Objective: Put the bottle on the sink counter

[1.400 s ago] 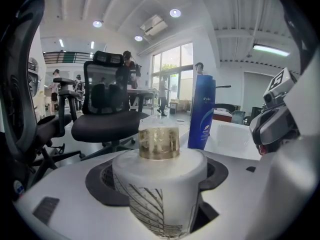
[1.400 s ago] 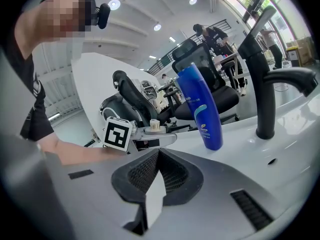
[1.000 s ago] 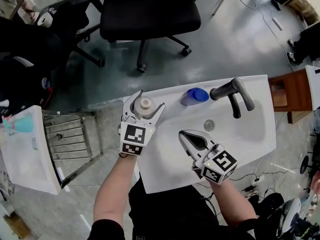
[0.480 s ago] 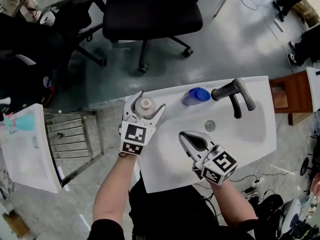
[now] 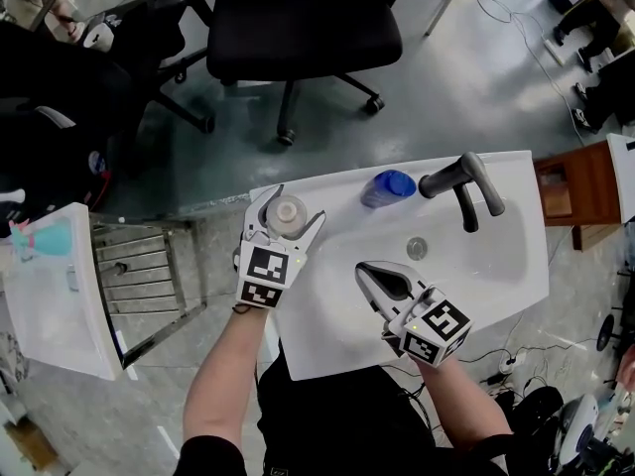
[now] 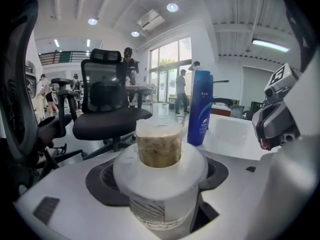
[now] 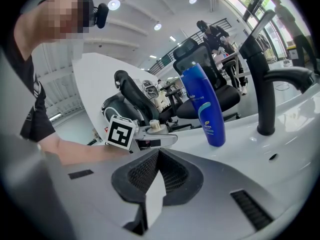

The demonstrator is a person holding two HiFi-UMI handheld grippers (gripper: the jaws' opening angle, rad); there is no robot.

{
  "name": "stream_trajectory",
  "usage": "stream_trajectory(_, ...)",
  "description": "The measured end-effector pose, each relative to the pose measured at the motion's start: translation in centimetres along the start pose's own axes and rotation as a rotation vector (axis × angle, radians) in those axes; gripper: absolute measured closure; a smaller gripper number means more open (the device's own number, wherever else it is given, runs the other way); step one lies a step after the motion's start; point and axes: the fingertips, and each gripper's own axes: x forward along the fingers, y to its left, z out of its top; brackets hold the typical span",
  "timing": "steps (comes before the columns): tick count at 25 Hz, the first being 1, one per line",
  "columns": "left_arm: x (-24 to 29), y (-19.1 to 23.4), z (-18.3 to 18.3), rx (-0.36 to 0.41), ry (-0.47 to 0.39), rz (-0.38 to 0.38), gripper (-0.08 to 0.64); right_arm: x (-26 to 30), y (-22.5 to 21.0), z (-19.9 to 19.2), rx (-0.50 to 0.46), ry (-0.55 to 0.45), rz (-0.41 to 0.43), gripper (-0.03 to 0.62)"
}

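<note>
Well left of the black faucet (image 5: 464,191), at the sink counter's (image 5: 516,266) back-left corner, the left gripper (image 5: 291,204) clamps a clear bottle (image 6: 159,149) close to both edges. A blue bottle (image 5: 385,188) stands just left of the faucet, bare counter between the two bottles. The right gripper (image 5: 365,269), jaws pressed together and empty, hovers over the open basin.

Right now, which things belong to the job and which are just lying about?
Job: clear bottle, held in the left gripper; sink counter.
Lying about: blue bottle, tap, office chair, metal rack, wooden stool.
</note>
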Motion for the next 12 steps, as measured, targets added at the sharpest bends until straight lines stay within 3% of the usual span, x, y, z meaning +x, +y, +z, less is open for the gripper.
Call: stream_trajectory(12, -1.0, 0.0, -1.4, 0.011, 0.061, 0.0, 0.209, -0.5, 1.1, -0.3, -0.006, 0.003, -0.005, 0.577)
